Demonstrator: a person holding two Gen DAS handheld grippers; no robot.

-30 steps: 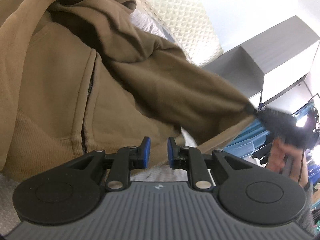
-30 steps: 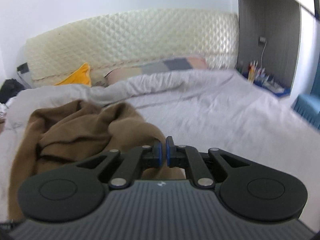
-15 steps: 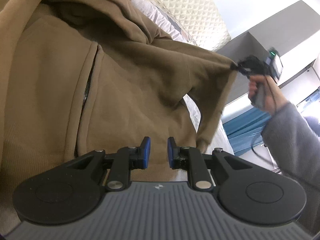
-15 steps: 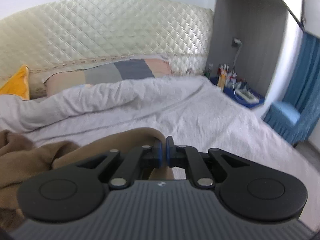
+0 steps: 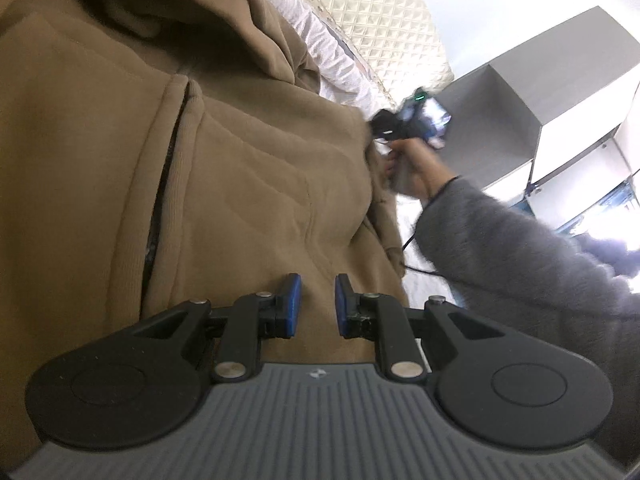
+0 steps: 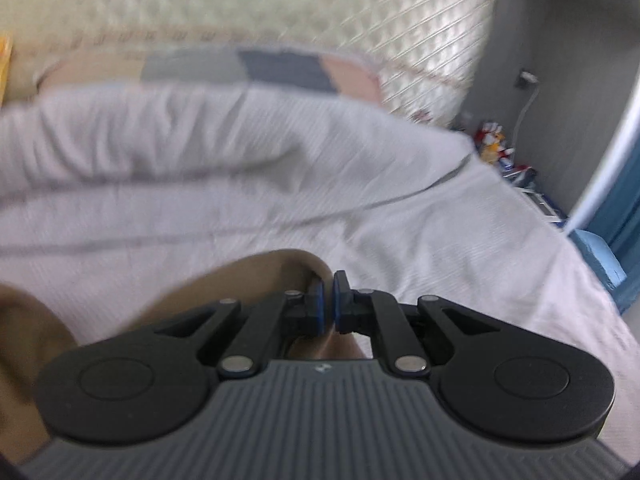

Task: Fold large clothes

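Note:
A large brown zip hoodie (image 5: pixel 248 168) lies on the bed and fills the left wrist view, its zipper (image 5: pixel 160 200) running down the front. My left gripper (image 5: pixel 316 300) sits at the hoodie's lower edge, its blue pads narrowly apart with brown fabric between them. My right gripper (image 5: pixel 376 128), held by a hand in a grey sleeve (image 5: pixel 520 248), is at the right edge of the hoodie's body. In the blurred right wrist view that right gripper (image 6: pixel 328 306) is shut on the end of the brown sleeve (image 6: pixel 260 276), which trails down and to the left.
A pale wrinkled bed cover (image 6: pixel 280 200) spreads ahead, with a patchwork pillow (image 6: pixel 280 68) and a quilted headboard (image 6: pixel 280 4) behind. A grey cabinet (image 5: pixel 520 100) stands at the right, small items on a bedside stand (image 6: pixel 500 148) and a blue chair (image 6: pixel 600 260) beside the bed.
The right gripper has carried the sleeve end from far out on the right in over the hoodie's body and lower. The left gripper has sunk a little closer to the fabric.

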